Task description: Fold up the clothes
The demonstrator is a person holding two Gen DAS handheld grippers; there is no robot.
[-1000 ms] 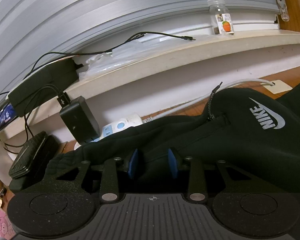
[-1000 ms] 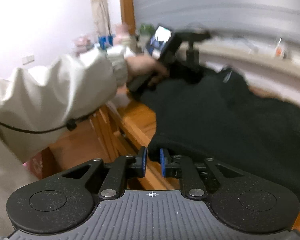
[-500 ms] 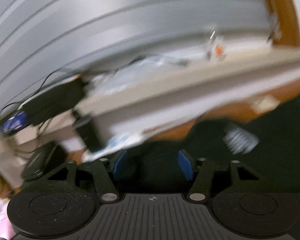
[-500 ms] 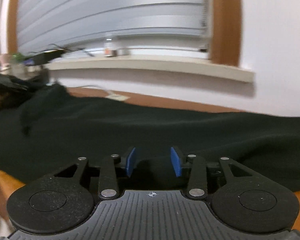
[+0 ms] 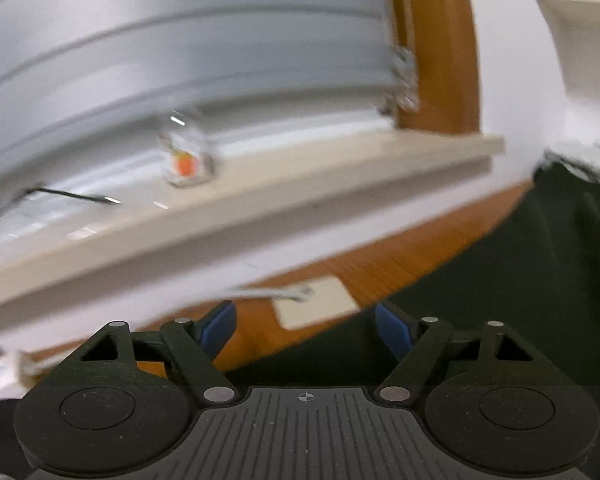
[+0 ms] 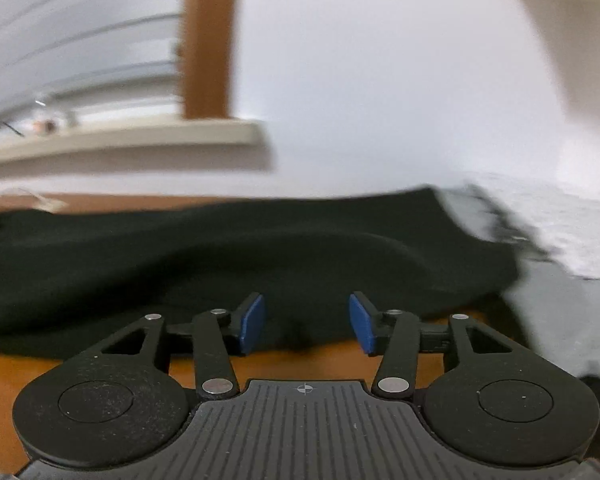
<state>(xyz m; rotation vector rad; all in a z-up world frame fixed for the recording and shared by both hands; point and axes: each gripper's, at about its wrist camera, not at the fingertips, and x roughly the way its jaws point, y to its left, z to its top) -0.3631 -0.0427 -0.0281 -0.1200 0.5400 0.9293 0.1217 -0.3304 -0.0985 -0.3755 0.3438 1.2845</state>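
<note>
Black garment [image 6: 260, 248] spread flat, gently rumpled, over wooden surface [image 6: 100, 364]. Left gripper [image 5: 306, 328] and right gripper [image 6: 306, 328] gaping wide, holding nothing.

Orange-brown wooden table [image 6: 100, 364], black garment [image 6: 220, 248] spread across it, pale flat plate [image 5: 316, 302] lying on the wood

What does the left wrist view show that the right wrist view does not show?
Only the left wrist view shows the open left gripper, a white plate on the wood and a cable tip on the sill. Only the right wrist view shows the open right gripper at the garment's near edge and pale fabric on the right. Both show the black garment, wooden surface, windowsill and small jar.
</note>
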